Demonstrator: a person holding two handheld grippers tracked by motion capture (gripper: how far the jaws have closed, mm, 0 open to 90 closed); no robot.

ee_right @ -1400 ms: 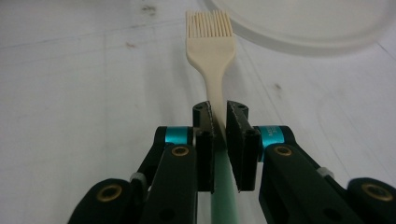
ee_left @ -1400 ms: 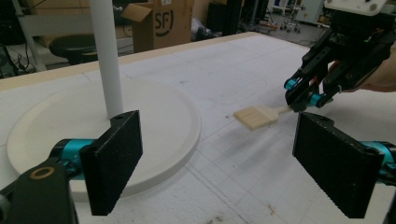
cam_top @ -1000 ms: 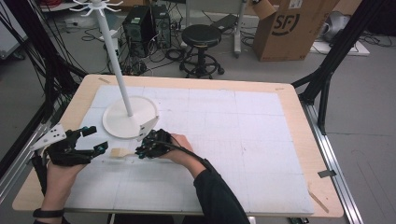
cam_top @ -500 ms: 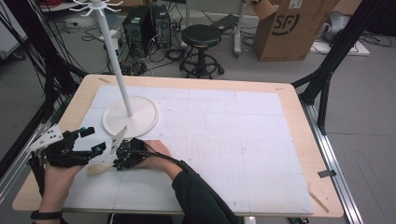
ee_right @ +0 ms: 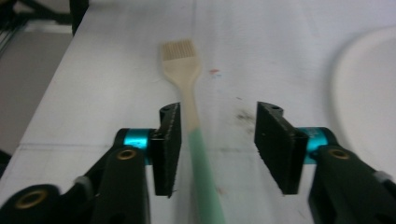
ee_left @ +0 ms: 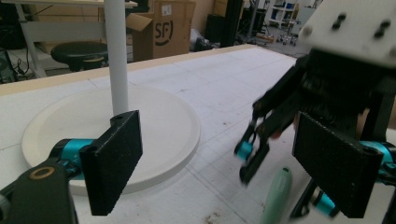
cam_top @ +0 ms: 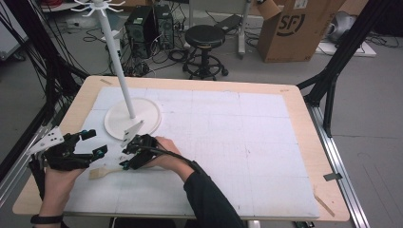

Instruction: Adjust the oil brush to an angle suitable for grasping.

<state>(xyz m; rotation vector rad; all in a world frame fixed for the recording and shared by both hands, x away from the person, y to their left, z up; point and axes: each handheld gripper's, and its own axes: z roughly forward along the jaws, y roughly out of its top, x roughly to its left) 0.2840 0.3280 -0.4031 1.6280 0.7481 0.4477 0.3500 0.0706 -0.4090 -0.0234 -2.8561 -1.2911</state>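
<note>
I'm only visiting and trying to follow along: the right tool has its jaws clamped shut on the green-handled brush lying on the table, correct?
Not quite. The right tool has its jaws open, standing either side of the green-handled brush, which lies on the table between them, ungripped. The right gripper view shows it.

The left hand-held gripper (cam_top: 92, 143) is a black frame carrying a grey three-cornered plate (cam_top: 46, 141) studded with dark screws. Its flat black rubbery pads (ee_left: 116, 156) sit on turquoise metal collars, with a brass-coloured bushing in the link below. The right hand-held gripper (cam_top: 128, 156) is built alike, and a black cable (cam_top: 168, 155) trails from it. The person wears a dark long sleeve (cam_top: 209, 199) behind it and a black wristband (cam_top: 46, 219) behind the other.
</note>
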